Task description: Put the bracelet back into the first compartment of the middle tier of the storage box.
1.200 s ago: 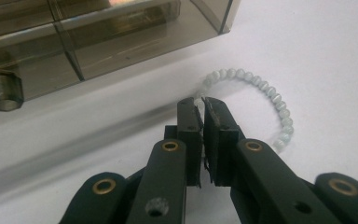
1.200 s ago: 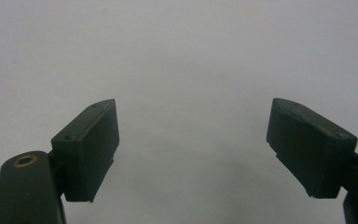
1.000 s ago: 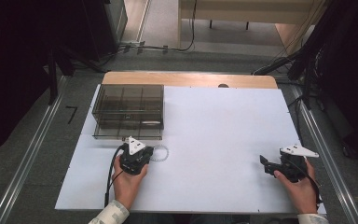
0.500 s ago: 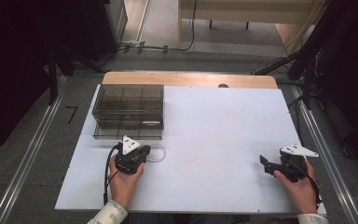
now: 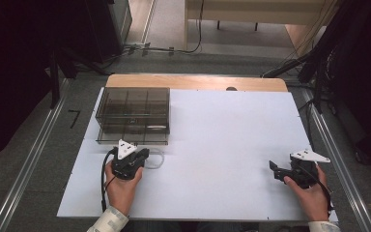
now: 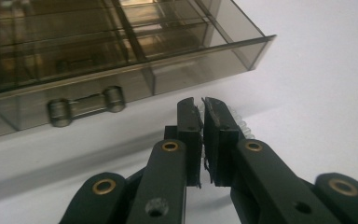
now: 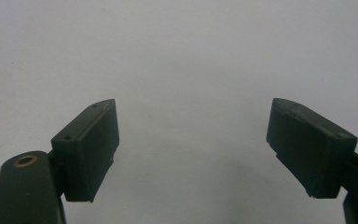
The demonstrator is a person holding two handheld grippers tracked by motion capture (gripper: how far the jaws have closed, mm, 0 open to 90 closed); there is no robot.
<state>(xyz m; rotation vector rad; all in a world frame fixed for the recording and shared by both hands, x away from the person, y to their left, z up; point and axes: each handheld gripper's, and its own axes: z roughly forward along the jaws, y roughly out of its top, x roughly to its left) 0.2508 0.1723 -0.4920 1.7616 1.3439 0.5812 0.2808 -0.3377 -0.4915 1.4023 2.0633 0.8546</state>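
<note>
While the right tongs [image 5: 276,172] idle wide open, the left tongs [image 6: 202,108] pinch a clear ring [image 5: 155,158]; next, probably lift it toward the compartment box [image 5: 133,115].

Both grippers matte black plastic. Left gripper [image 5: 144,155] carries a pale grey three-cornered plate with small dark holes; a black cable loops off its body. Right gripper [image 5: 273,169] carries the same grey plate, black cable trailing along the wrist. Jaw arms are black links with brass-ringed pivot holes and one dark screw head; blocky black pads with bevelled tips [image 7: 91,140]. Light patterned shirt cuffs [image 5: 107,221] on both wrists.
</note>
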